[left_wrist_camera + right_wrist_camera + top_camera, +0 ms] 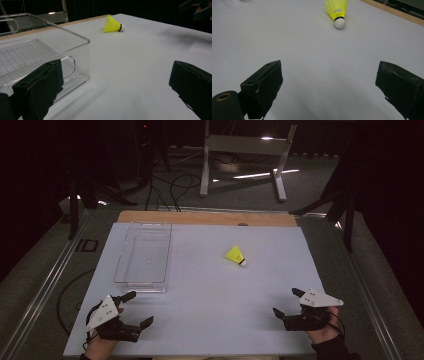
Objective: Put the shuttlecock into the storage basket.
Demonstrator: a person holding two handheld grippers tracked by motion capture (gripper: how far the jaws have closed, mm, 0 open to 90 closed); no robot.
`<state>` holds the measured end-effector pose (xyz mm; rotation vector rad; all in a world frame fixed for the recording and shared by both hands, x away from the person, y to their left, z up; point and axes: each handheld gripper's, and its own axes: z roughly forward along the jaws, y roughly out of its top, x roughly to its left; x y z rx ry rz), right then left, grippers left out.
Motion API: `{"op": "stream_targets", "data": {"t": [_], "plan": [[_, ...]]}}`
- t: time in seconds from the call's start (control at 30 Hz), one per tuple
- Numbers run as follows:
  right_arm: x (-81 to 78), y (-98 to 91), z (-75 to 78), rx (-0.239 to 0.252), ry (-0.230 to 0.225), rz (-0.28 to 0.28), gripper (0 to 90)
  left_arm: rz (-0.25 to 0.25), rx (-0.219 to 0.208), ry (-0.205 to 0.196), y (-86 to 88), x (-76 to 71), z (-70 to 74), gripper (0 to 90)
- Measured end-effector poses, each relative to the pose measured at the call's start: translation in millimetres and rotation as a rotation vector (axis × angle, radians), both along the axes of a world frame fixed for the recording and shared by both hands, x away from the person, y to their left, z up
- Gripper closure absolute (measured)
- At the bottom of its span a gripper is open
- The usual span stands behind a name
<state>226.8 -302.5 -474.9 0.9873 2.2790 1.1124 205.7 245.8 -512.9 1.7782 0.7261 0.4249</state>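
Dark floor and cables surround the white worktop [200, 285], which has a wooden strip along its far edge. From the high view, the yellow shuttlecock [236, 255] lies on its side right of centre, well apart from the clear tray [144, 252] at far left. The left gripper [137, 309] rests near the tray's near end, jaws spread; the left gripper view shows the tray's handle cut-out. The right gripper [288, 301], jaws also apart, sits near the right edge, with bare worktop between it and the shuttlecock's white cork [339, 23].
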Motion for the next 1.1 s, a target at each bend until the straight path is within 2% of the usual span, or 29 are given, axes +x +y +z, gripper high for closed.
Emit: {"op": "stream_targets", "data": {"t": [0.33,0.43,0.53,0.73,1.0,1.1], "plan": [[12.1,1.8,14.2,-0.026,0.044,0.037,7.3,-0.001,0.001,0.001,-0.2,0.1,-0.1,0.4],[18.5,5.0,16.8,-0.057,0.087,0.043,7.3,-0.001,0.000,0.003,-0.3,0.1,-0.2,0.4],[22.1,7.0,17.2,-0.071,0.105,0.044,7.3,-0.002,0.001,0.002,-0.3,0.1,-0.1,0.4],[29.1,11.8,17.6,-0.091,0.141,0.043,7.3,-0.002,0.000,0.003,-0.2,0.2,-0.1,0.4],[39.8,18.2,17.4,-0.147,0.200,0.027,7.4,-0.003,0.004,0.002,-0.6,0.1,-0.2,0.3],[44.1,19.6,16.2,-0.160,0.238,0.012,7.3,-0.003,0.002,0.002,-0.3,0.1,-0.1,0.4]]}}
